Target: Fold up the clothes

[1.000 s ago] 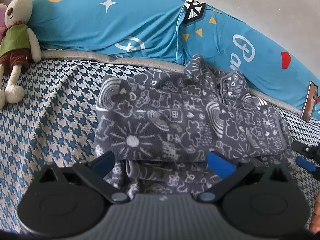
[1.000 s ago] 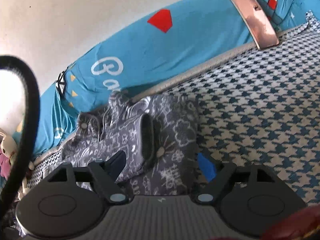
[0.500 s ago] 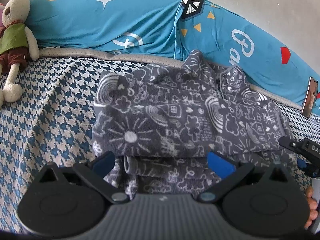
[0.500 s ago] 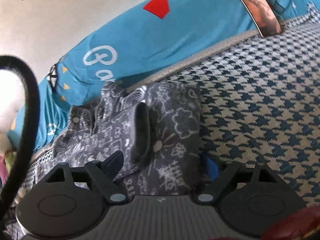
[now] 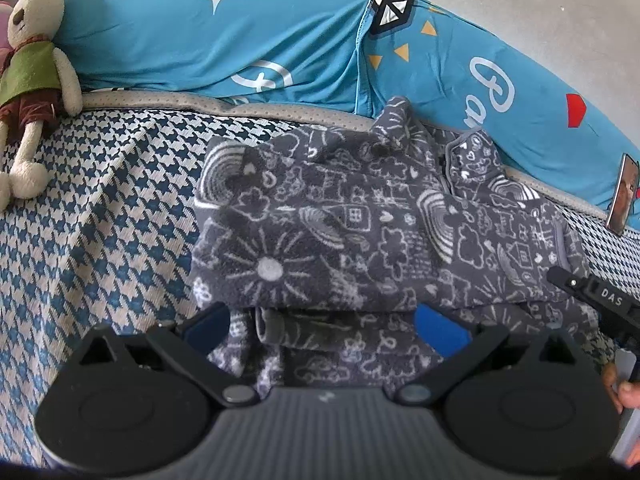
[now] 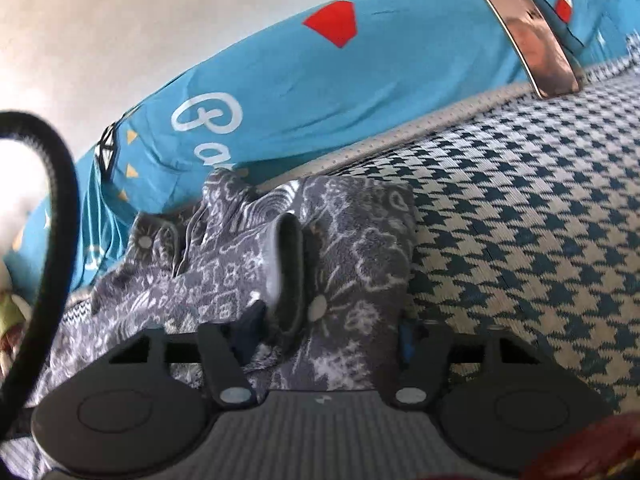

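A grey fleece garment with white doodle print lies partly folded on the houndstooth bed cover. My left gripper is open at its near edge, with the lower layer and a rolled cuff lying between the blue fingertips. In the right wrist view the same garment fills the lower left, a sleeve cuff standing up on it. My right gripper is open and straddles the garment's right end, cloth partly covering both fingertips. Its black tip shows at the right of the left wrist view.
A long blue pillow runs along the wall behind the garment. A stuffed rabbit sits far left. A phone leans on the pillow at the right. A black cable loops at the left. Bare cover stretches right.
Both grippers have moved in closer to the garment. The right gripper's fingers now sit over the cloth's right end and stand slightly nearer together.
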The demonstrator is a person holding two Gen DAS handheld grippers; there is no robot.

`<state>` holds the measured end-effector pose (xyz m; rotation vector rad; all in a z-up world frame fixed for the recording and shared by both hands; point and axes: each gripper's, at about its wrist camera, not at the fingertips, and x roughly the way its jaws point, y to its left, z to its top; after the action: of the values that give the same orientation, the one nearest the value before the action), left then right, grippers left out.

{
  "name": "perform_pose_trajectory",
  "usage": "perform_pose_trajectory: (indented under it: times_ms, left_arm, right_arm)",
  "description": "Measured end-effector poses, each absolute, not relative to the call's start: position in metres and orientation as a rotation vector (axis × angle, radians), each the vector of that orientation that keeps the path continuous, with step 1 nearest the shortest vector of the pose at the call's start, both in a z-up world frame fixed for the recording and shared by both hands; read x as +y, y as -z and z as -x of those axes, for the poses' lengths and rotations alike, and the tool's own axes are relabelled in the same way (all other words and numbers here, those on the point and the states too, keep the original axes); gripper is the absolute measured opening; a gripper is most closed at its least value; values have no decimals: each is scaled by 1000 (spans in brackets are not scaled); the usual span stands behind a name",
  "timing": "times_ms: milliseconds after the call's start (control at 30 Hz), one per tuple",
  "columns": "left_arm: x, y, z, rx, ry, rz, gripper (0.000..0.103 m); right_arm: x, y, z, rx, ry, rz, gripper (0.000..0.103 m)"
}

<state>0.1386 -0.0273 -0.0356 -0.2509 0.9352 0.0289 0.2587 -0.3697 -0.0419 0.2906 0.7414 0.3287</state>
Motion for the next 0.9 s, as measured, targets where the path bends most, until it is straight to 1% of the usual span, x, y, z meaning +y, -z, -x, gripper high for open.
perform_pose_trajectory:
  times_ms: [33, 100, 167, 300, 333, 400, 567, 667, 700, 900]
  left_arm:
    - [-28, 36, -139, 935, -29, 251, 103]
    - [-28, 36, -139, 936, -30, 250, 103]
    - [-28, 36, -139, 938, -30, 248, 103]
    - [-28, 36, -139, 939, -30, 245, 103]
    - [-28, 36, -139, 940, -31, 245, 103]
    - [-27, 37, -139, 941, -31, 245, 103]
    - [-24, 36, -138, 937, -39, 252, 103]
    - [-18, 31, -137, 918, -53, 255, 103]
    - [-16, 29, -137, 911, -61, 259, 103]
    - [5, 20, -134, 885, -107, 299, 103]
  right_arm:
    - [-370, 41, -258, 740, -335, -290, 47]
    - [-370, 40, -258, 735, -344, -297, 33]
    - [-370, 38, -256, 724, -349, -290, 30]
    - [-370, 39, -256, 727, -341, -286, 30]
    - [-372, 41, -258, 734, -335, -304, 32]
    - [-376, 44, -260, 750, -317, -340, 40]
    - [-377, 46, -262, 754, -320, -351, 43]
    - [-368, 44, -262, 737, -328, -324, 28]
    - [-364, 42, -261, 728, -329, -315, 25]
    - [-340, 23, -247, 634, -346, -208, 22]
